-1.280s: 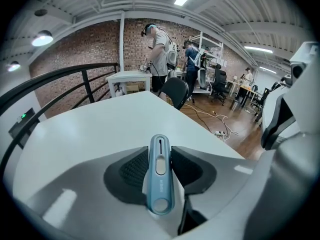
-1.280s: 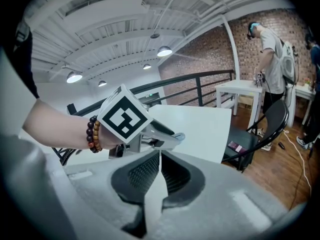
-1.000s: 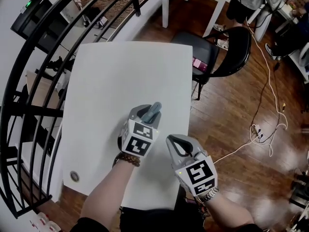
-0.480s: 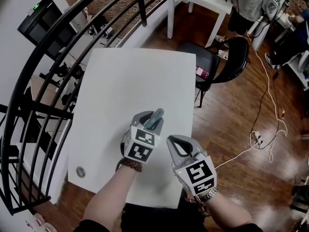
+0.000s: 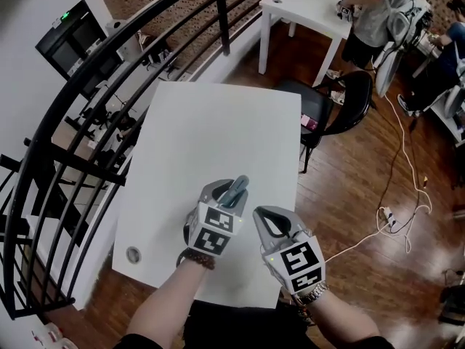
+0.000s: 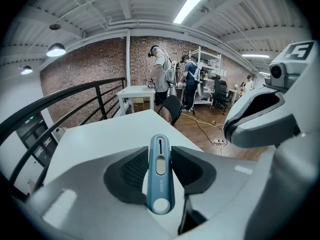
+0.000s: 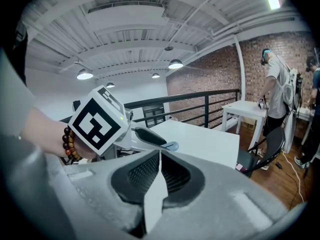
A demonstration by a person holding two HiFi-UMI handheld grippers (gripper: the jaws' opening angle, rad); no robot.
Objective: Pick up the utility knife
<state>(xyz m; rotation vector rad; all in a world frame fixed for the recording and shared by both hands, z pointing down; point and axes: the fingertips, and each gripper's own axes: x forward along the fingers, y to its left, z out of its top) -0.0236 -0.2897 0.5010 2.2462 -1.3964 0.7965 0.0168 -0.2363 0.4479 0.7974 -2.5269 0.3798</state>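
Observation:
My left gripper (image 5: 232, 192) is shut on a blue-grey utility knife (image 5: 235, 188), which sticks out forward past the jaws. In the left gripper view the knife (image 6: 160, 176) stands upright between the two dark pads, slider facing me, held above the white table (image 6: 105, 136). The table (image 5: 211, 133) lies bare below both hands. My right gripper (image 5: 266, 221) hangs just right of the left one, shut with nothing in it. Seen from the right gripper view, its jaws (image 7: 159, 156) meet at the tips, and the left gripper (image 7: 142, 136) with the knife's tip (image 7: 170, 146) shows beyond.
A black chair (image 5: 340, 104) stands at the table's right side. A black railing (image 5: 109, 71) curves along the left. Another white table (image 5: 305, 2) with people beside it is at the back right. Cables (image 5: 392, 203) trail over the wood floor.
Both grippers have risen away from the table, which now looks smaller and farther below. The knife stays in the left gripper; the right stays shut.

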